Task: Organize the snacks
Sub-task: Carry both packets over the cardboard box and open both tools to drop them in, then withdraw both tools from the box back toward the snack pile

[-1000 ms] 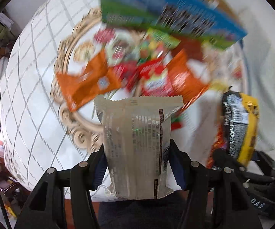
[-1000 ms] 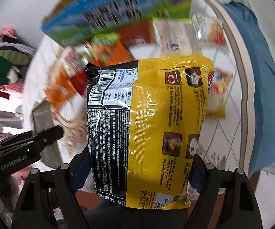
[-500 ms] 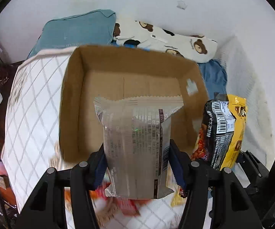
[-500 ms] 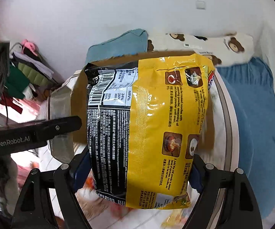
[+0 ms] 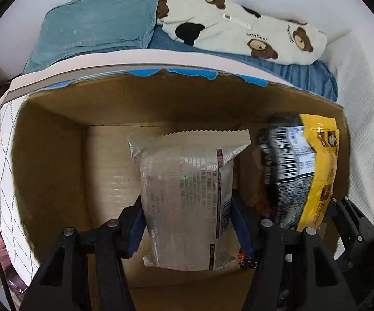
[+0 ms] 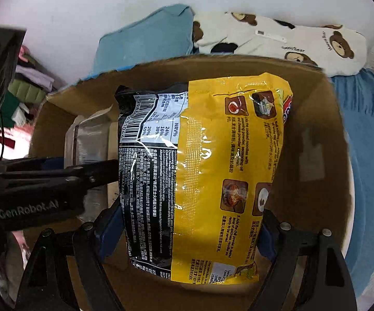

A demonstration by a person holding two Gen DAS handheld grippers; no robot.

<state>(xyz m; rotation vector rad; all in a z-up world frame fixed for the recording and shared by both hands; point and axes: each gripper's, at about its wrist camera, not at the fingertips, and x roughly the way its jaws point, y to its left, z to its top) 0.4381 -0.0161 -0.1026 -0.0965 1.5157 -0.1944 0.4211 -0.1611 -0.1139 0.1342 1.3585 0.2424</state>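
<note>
Snack packets hang inside the cardboard box (image 5: 52, 155): the left gripper (image 5: 187, 223) pinches a silver packet (image 5: 187, 194) at frame centre, its print unreadable; the right gripper (image 6: 187, 235) clamps a yellow-black noodle packet (image 6: 213, 168) showing "NRV%" and a barcode. "GenRobot.AI" marks the left gripper's side.

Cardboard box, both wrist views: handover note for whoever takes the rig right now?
Left claw: shut on the silver snack packet, held upright inside the cardboard box.
Right claw: shut on the yellow-and-black noodle pack, also inside the box, to the right of the silver packet.
Done: both packs carried into the box.
Left: neither is released; whether they touch the box floor cannot be told. Probably lower, open both claws, then check for snacks outside the box, which are not in view now.
</note>
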